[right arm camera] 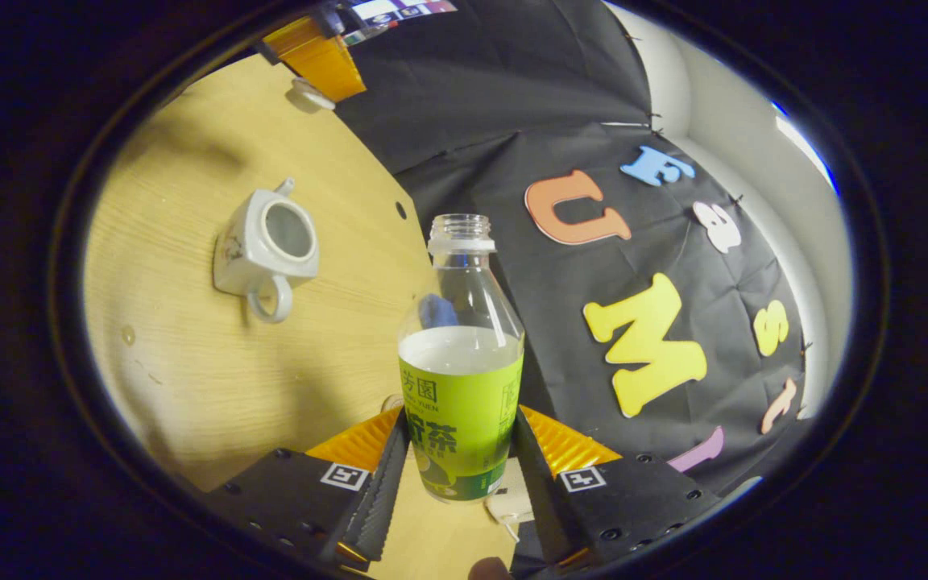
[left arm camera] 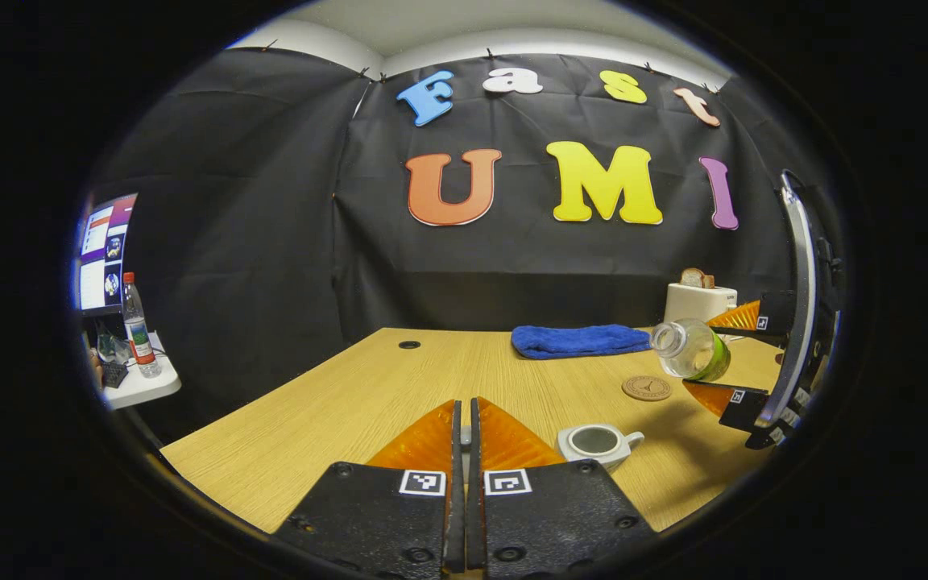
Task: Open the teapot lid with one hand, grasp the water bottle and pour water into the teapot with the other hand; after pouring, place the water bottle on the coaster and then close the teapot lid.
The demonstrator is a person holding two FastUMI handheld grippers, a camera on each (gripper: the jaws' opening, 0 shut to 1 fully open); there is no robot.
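Observation:
The white teapot [left arm camera: 597,443] stands on the wooden table with its top open; it also shows as the teapot [right arm camera: 267,246], handle toward the camera. My left gripper [left arm camera: 465,411] is shut, with a sliver of the teapot lid between its fingers. In the right gripper view the lid [right arm camera: 311,95] hangs under that left gripper [right arm camera: 319,56], up and away from the pot. My right gripper [right arm camera: 460,419] is shut on the uncapped, green-labelled water bottle [right arm camera: 464,379], about half full. The bottle [left arm camera: 689,349] is tilted in the air, mouth toward the teapot but apart from it. No stream of water is visible.
A round cork coaster [left arm camera: 647,387] lies on the table behind the teapot, below the bottle. A folded blue towel [left arm camera: 581,340] and a white toaster [left arm camera: 699,300] with bread sit at the back. A side table [left arm camera: 142,387] at far left bears another bottle and a monitor.

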